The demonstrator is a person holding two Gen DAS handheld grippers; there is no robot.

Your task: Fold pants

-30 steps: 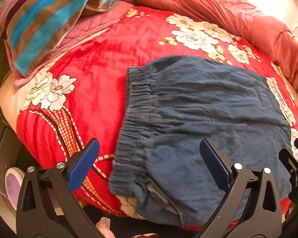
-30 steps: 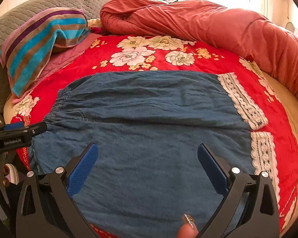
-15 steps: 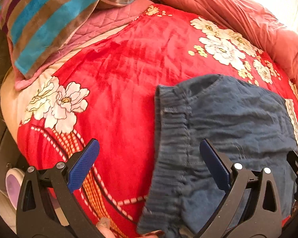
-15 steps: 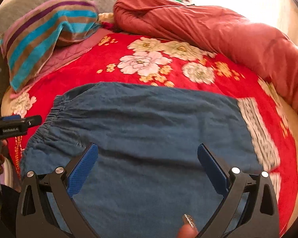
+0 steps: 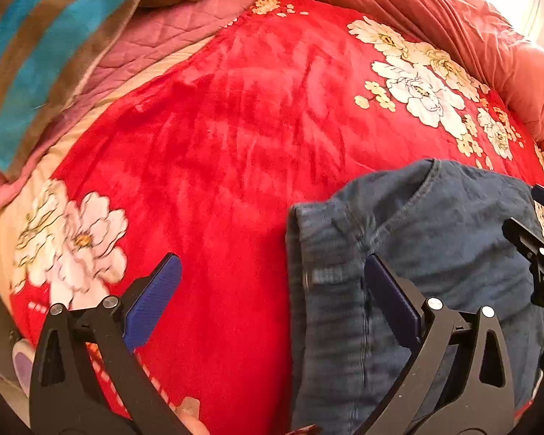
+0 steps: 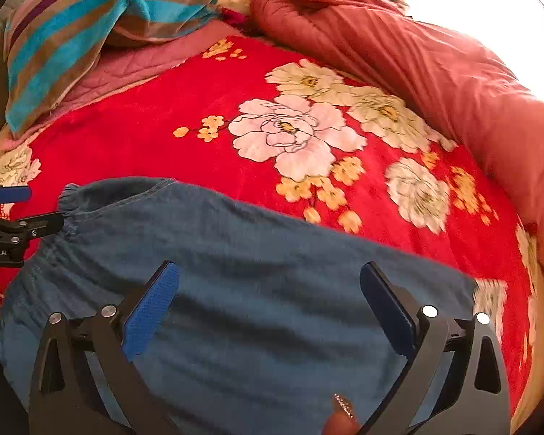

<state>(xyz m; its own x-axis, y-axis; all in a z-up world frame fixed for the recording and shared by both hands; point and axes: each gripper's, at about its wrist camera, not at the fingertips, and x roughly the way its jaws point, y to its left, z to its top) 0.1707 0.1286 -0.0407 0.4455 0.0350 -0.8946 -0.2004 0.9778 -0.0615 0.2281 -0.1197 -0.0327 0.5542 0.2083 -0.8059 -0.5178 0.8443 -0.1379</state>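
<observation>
Across the near edge of the bed, on a red floral blanket (image 6: pixel 206 116), lie the blue denim pants (image 6: pixel 272 290), spread flat with the gathered elastic waistband toward the bed's left side and a lace-trimmed hem toward its right. The left claw (image 5: pixel 272 301) stands wide apart and grips nothing; its right finger sits over the waistband (image 5: pixel 322 290), which looks blurred and slightly bunched, while its left finger is over bare blanket. The right claw (image 6: pixel 270 302) is also spread apart, hovering over the middle of the pants with cloth showing between both fingers. From the right wrist view the left claw appears at the far left, just beside the waistband corner. A striped towel (image 6: pixel 90 21) lies on a pink quilted pad (image 6: pixel 127 72) at the far left corner, and a rust-red comforter (image 6: pixel 435 72) is heaped along the bed's far right edge.
</observation>
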